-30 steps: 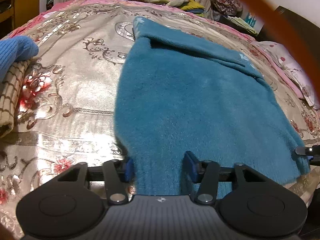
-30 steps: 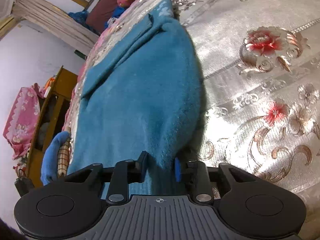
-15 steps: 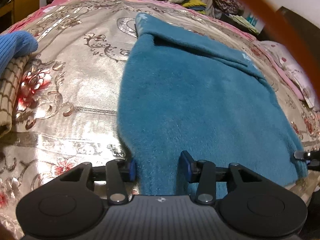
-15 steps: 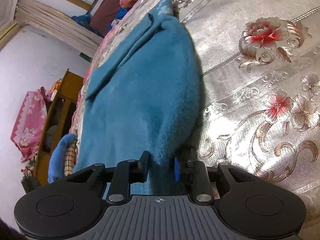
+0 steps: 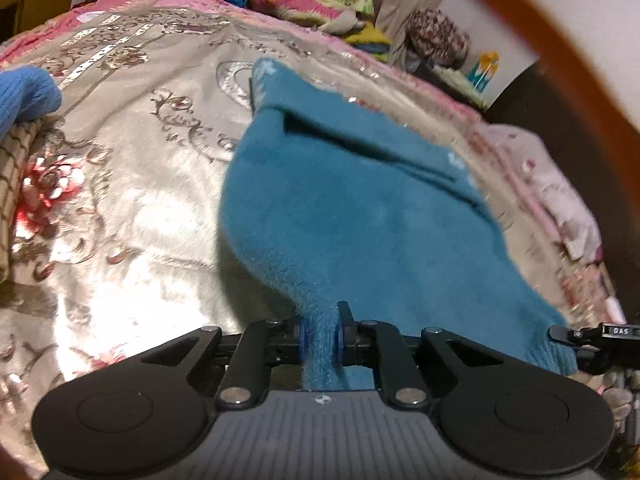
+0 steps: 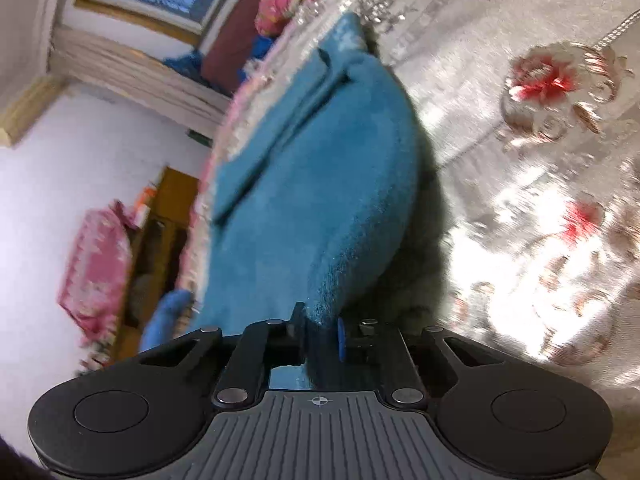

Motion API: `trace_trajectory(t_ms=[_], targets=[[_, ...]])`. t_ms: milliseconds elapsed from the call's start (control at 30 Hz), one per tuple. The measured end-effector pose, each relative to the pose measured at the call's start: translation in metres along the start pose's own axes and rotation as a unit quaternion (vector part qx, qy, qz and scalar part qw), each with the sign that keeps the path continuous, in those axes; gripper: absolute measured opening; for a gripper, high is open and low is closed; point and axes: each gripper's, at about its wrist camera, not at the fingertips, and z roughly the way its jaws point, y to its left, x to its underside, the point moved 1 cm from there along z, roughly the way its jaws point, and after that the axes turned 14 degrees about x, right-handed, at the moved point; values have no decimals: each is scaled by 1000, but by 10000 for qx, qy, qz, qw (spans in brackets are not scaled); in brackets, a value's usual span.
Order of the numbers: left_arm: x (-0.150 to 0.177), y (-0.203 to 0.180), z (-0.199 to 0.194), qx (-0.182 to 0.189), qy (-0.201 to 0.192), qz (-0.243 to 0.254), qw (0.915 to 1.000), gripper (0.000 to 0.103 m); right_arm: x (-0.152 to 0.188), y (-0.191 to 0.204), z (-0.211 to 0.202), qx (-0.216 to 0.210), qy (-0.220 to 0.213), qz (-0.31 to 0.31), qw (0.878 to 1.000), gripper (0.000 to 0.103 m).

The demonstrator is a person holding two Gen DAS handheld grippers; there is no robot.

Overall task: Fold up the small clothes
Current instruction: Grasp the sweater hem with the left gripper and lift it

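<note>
A teal fleece garment [image 5: 360,216] lies on a bed [image 5: 132,200] covered with a shiny floral bedspread, and everything else is placed against it. To its left in the left wrist view, a broad stretch of bare bedspread runs out to a light blue knit item [image 5: 24,96] resting on a checked cloth [image 5: 14,176] at the bed's edge. To its right the bedspread narrows quickly to a pink border and drops away into dark. Beyond its far end sit piled pillows and bedding [image 5: 312,0]. In the right wrist view, open bedspread with red flowers lies wide on the garment's right side.

Both views are smeared by motion blur, so the fleece's surface detail and the bedspread pattern are hard to read. An orange curved band [image 5: 560,32] crosses the upper right of the left wrist view, too near to identify. The near hem is hidden under the claw bodies.

The left claw [image 5: 322,334] has just been closing and now clamps a bunched ridge of the near hem between its blue pads. The right claw [image 6: 320,334] has also just been closing and pinches the hem's other corner; its tip shows at the right edge of the left wrist view. The garment is thick and fuzzy, with a fold running across its far part, pale flecks at the far corner, and its near edge pulled up off the bed into a taut peak at each grip.
</note>
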Motion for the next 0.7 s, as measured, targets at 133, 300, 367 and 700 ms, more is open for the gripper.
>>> trace_trajectory(t_ms=[133,300,367,700], targets=[[-1,1,15,-72,204,15,9998,19,-7,7,9,30,38,-87,10000,14],[6,4,22,-310,503,125,9982,21,-6,7,18,276,225,-209,9991,17],[8,7,22,-330,524,111,9980,22,-4,6,21,412,283,-284,9983,18],[-12,10,9,351,100,-323,9988,18,-16,10,13,-457,118,286,9985,13]])
